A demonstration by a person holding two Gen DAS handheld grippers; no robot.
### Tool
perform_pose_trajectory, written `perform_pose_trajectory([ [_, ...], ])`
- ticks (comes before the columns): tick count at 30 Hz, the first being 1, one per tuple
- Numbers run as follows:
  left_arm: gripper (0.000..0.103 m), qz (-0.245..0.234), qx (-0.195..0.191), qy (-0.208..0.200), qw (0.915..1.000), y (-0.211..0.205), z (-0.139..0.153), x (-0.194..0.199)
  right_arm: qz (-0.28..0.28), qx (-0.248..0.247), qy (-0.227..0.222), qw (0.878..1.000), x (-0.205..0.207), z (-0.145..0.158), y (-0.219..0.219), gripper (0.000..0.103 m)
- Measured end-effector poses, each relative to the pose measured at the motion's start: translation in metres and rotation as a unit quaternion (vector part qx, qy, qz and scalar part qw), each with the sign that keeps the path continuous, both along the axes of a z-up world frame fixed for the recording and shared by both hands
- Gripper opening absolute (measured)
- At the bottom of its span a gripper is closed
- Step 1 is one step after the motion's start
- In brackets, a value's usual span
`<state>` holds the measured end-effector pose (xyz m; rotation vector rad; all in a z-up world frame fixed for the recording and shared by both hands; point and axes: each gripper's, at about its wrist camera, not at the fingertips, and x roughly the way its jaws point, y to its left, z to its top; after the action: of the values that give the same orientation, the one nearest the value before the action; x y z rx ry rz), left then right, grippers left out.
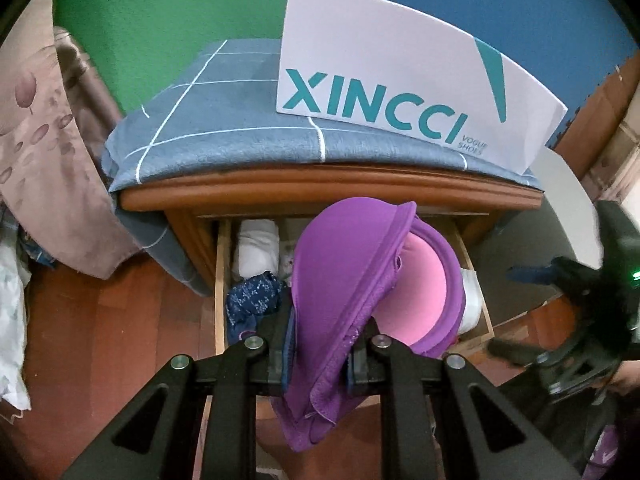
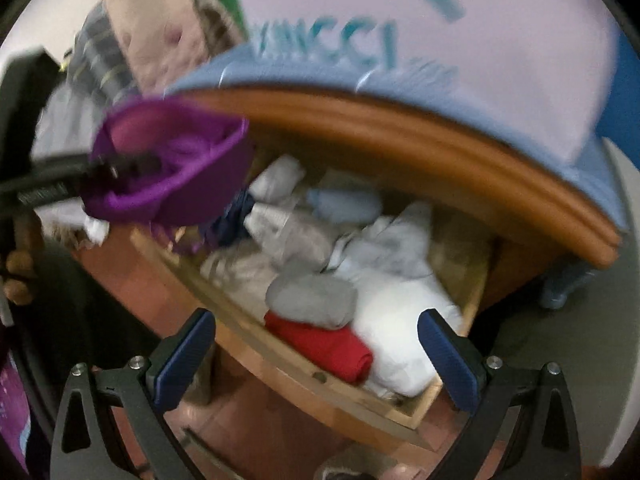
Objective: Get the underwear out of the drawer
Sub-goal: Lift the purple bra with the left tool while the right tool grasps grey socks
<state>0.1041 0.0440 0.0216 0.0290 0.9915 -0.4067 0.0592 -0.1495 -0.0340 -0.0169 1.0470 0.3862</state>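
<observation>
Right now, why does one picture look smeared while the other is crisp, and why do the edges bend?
Left wrist view: sharp, the lettering on the white box reads clearly, and the purple underwear shows its seams. Right wrist view: smeared throughout, the same box has streaked letters and the clothes in the drawer are soft. Both views: the fisheye lens bows the cabinet top and leaves dark corners.

Cabinet top (image 1: 328,190): blue checked cloth (image 1: 224,120), white shoe box (image 1: 400,68) upright on it.
Drawer (image 2: 416,412): open, packed with folded clothes (image 2: 400,312).
</observation>
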Motion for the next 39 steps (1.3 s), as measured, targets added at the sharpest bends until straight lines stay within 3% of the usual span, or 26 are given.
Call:
perform_pose_trajectory([
  [13, 0.019, -0.005, -0.017, 0.002, 0.9998, 0.013, -0.004, 0.002, 0.034, -0.087, 0.080, 0.992, 0.065, -0.070, 0.064, 0.100],
  [14, 0.019, -0.005, -0.013, 0.002, 0.9999, 0.013, -0.004, 0.002, 0.030, -0.087, 0.091, 0.992, 0.069, -0.077, 0.065, 0.093],
  [15, 0.019, -0.006, -0.010, 0.003, 0.9999, 0.013, -0.006, 0.003, 0.032, -0.081, 0.105, 0.991, 0.072, -0.083, 0.066, 0.063],
  [16, 0.019, -0.006, -0.008, 0.004, 0.9999, 0.014, -0.007, 0.003, 0.030, -0.077, 0.123, 0.989, 0.076, -0.088, 0.065, 0.050],
  [22, 0.019, -0.008, -0.018, 0.010, 0.9998, 0.017, -0.009, 0.005, 0.010, -0.066, 0.117, 0.991, 0.077, -0.081, 0.058, 0.025],
  [30, 0.018, -0.012, -0.014, -0.007, 0.9998, 0.013, -0.005, 0.000, -0.014, -0.017, 0.066, 0.998, 0.057, -0.030, 0.041, 0.023],
  [39, 0.018, -0.010, -0.015, -0.008, 0.9998, 0.013, -0.005, 0.000, -0.046, 0.032, 0.031, 0.998, 0.027, -0.004, 0.017, 0.023],
])
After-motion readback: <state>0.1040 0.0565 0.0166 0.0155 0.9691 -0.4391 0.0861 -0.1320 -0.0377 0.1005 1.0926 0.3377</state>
